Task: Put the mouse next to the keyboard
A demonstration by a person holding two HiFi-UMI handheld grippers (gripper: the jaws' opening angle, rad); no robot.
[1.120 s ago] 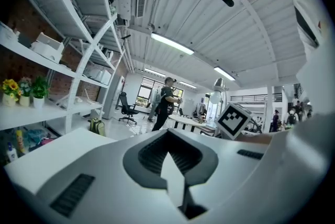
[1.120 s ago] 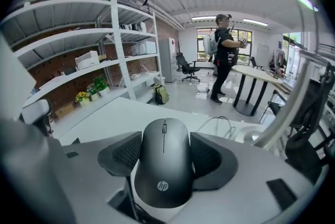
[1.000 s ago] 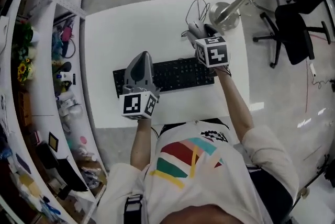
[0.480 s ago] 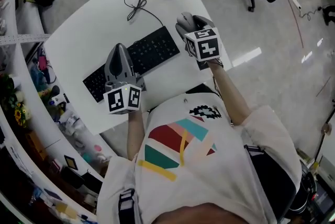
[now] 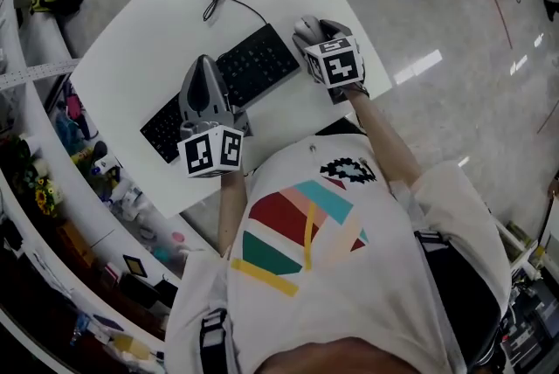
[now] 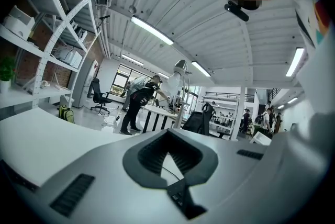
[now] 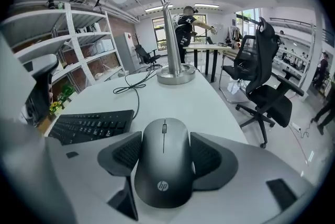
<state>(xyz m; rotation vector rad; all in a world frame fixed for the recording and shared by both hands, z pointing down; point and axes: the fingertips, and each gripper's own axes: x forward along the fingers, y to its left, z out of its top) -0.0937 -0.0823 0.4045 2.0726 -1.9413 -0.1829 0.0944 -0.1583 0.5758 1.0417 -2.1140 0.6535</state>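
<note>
Clamps mouse (image 7: 162, 163) in right gripper (image 7: 165, 150), just beside keyboard (image 5: 259, 60) at its 2 o'clock. Carry seemingly done, leaves only set-down and release. Holds left gripper (image 6: 168, 155) closed, empty, over keyboard.

Only legible mark: "hp" logo, grey on black, at the rear end of the mouse (image 7: 163, 163). Keyboard (image 7: 91, 124) key legends are too small to read. Shirt (image 5: 306, 250) chest emblem is illegible, with coloured stripes only below it.

An open office: white desk (image 7: 209, 108), swivel chair (image 7: 260, 81), wall shelving (image 7: 78, 45).
</note>
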